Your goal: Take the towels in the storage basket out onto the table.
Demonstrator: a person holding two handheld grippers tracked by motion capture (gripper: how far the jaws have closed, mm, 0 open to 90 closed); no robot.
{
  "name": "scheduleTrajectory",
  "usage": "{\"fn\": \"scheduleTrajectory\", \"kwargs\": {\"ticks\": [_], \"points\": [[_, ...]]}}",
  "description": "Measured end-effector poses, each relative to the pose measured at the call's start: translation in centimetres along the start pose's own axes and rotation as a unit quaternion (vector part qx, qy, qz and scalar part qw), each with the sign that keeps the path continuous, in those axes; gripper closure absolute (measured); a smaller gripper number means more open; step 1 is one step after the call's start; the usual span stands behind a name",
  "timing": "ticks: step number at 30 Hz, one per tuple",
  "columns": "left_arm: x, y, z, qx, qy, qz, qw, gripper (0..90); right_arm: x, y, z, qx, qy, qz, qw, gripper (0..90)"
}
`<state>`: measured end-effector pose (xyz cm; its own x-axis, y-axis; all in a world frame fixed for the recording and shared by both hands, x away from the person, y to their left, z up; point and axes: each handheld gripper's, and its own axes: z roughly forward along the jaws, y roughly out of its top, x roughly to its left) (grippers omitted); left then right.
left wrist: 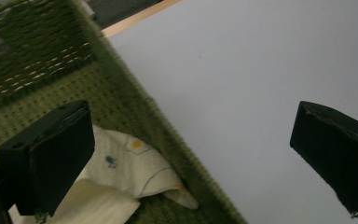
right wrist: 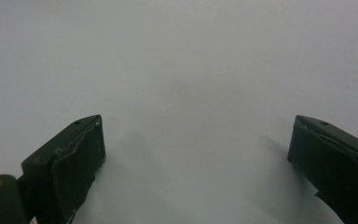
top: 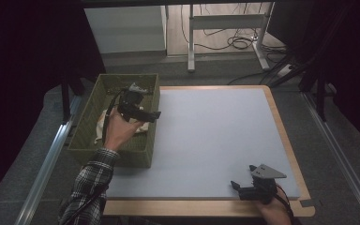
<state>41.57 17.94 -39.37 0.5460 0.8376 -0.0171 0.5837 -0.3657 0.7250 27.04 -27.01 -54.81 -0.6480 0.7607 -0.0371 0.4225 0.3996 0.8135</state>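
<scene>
In the high view, the left hand-held gripper [top: 143, 114] hovers over the green basket [top: 86, 124] at left-centre, where a cream cloth [top: 104, 123] lies; the right hand-held gripper [top: 243, 180] waits at lower right on the bare surface [top: 206, 136]. The left gripper view shows jaws spread, empty, cloth [left wrist: 135, 163] beneath. The right gripper view shows jaws spread too. Likely nothing is taken out yet.

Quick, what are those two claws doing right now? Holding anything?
Left claw: open, holding nothing, above the green basket.
Right claw: open, holding nothing.
</scene>
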Motion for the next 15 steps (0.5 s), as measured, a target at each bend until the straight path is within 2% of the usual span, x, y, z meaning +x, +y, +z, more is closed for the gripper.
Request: {"fn": "scheduleTrajectory", "kwargs": {"ticks": [3,6,7,8,9,10,11,15], "points": [[1.3,-0.6,-0.2,0.004,0.014,-0.015,0.9998,0.0,0.0,0.0,0.0,0.001,0.0,0.0,1.0,4.1],[2.0,-0.9,-0.2,0.005,0.019,-0.022,0.9996,0.0,0.0,0.0,0.0,0.0,0.0,0.0,1.0,4.1],[2.7,-1.2,-0.2,0.008,0.026,-0.029,0.9992,0.0,0.0,0.0,0.0,0.001,0.0,0.0,1.0,4.0],[2.7,-1.2,-0.2,0.008,0.026,-0.029,0.9992,0.1,0.0,0.0,0.0,0.001,0.0,0.0,1.0,4.0],[3.3,-1.5,-0.1,0.011,0.038,-0.03,0.9988,0.2,0.0,0.0,0.0,0.0,0.0,0.0,1.0,4.1],[3.3,-1.5,-0.1,0.011,0.038,-0.03,0.9988,0.2,0.0,0.0,0.0,0.0,0.0,0.0,1.0,4.0],[3.9,-1.9,0.1,0.017,0.04,-0.036,0.9984,0.2,0.0,0.0,0.0,0.0,0.0,0.0,1.0,4.1],[5.0,-2.5,0.6,0.025,0.043,-0.044,0.9978,0.2,0.0,0.0,0.0,0.001,-0.001,0.0,1.0,4.0]]}}
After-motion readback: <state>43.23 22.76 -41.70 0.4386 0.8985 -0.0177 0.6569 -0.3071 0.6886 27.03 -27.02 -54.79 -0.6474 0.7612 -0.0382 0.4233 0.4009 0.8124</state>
